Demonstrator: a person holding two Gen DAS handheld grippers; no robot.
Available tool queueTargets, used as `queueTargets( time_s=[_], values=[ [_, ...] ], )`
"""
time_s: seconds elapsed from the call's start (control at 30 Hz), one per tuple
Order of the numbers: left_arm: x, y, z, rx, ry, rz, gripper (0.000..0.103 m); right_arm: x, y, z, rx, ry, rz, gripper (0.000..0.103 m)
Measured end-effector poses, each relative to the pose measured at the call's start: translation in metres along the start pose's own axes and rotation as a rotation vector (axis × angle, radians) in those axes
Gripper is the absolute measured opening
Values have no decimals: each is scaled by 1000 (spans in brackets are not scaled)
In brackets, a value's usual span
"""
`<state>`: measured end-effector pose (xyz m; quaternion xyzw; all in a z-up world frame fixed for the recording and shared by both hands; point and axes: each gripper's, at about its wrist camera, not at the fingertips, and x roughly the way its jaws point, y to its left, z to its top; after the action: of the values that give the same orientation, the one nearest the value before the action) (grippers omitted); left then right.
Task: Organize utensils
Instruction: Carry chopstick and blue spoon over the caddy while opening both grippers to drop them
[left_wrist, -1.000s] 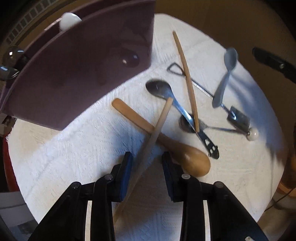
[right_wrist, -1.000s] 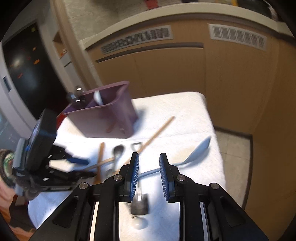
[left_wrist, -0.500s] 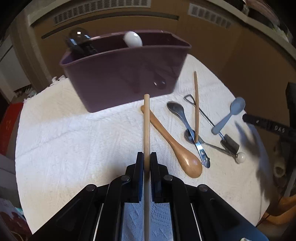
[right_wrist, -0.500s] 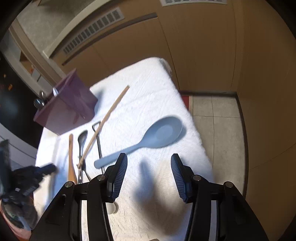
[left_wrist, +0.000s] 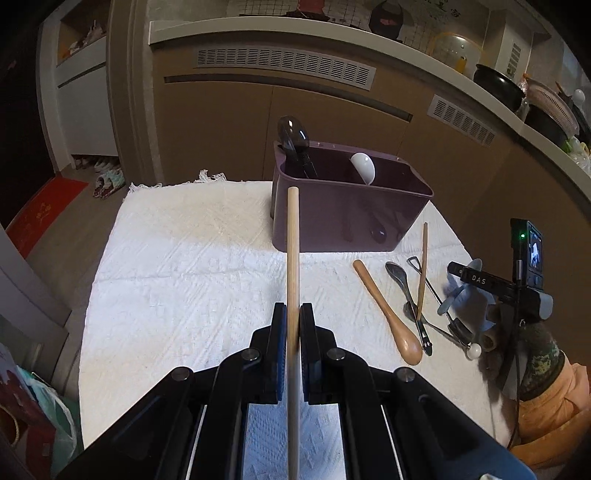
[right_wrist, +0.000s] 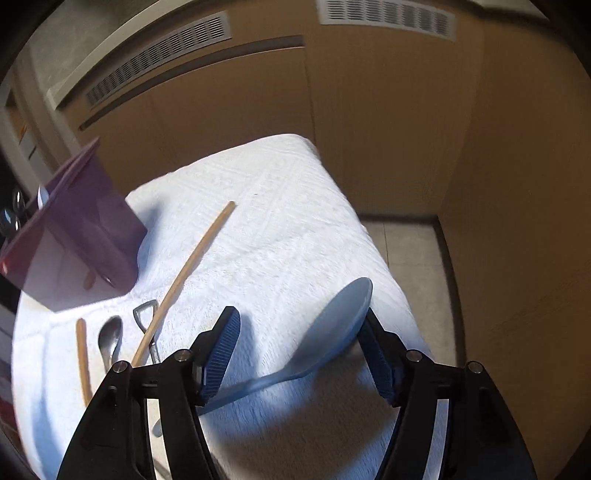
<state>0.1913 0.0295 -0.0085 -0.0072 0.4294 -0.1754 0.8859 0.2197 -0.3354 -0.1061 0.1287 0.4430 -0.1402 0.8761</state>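
My left gripper (left_wrist: 292, 325) is shut on a wooden chopstick (left_wrist: 292, 258) and holds it above the white cloth, its tip pointing at the purple utensil caddy (left_wrist: 343, 218). The caddy holds a black utensil (left_wrist: 295, 144) and a white spoon (left_wrist: 364, 168). To the right lie a wooden spoon (left_wrist: 388, 314), a metal spoon (left_wrist: 400, 280), a second chopstick (left_wrist: 422, 269) and a metal strainer tool (left_wrist: 436, 295). My right gripper (right_wrist: 299, 354) is open wide, low over a grey-blue plastic spoon (right_wrist: 332, 328) that lies between its fingers. The caddy (right_wrist: 74, 236) also shows at the left of the right wrist view.
The white cloth (left_wrist: 184, 266) covers a small table with edges close on all sides. Brown cabinets (left_wrist: 221, 122) stand behind it. The floor (right_wrist: 413, 251) drops off to the right. Bags (left_wrist: 33, 413) sit at the lower left.
My left gripper closed on the chopstick, lifted it off the wooden spoon and levelled toward the caddy. My right gripper opened wide and came down around the grey-blue spoon.
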Motion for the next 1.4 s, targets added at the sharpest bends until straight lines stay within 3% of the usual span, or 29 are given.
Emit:
queueTargets(
  time_s=[0.1,0.2,0.3,0.33,0.57,0.77,0.9,1.2,1.4],
  values=[
    [4,5,-3,-17,6,-5,5,2,10,1,-93,-1,13,65],
    [8,9,-6,-31,15,-11,5,3,10,3,-154,-14,23,50],
    [12,11,-8,-44,24,-22,5,4,7,8,-209,-8,22,25],
    [13,11,-9,-45,26,-24,5,3,6,10,-214,0,26,11],
    [9,6,-10,-35,21,-30,5,-38,14,4,-251,-9,110,11],
    [-14,-7,-1,-14,-41,-37,5,-109,41,-4,-344,-115,227,11],
    [-39,-23,30,32,-139,-27,5,-156,68,8,-406,-246,291,11],
    [-92,-61,129,100,-455,-6,5,-222,116,79,-454,-630,342,11],
    [-85,-62,169,66,-591,-28,5,-217,139,115,-446,-731,365,11]
  ],
)
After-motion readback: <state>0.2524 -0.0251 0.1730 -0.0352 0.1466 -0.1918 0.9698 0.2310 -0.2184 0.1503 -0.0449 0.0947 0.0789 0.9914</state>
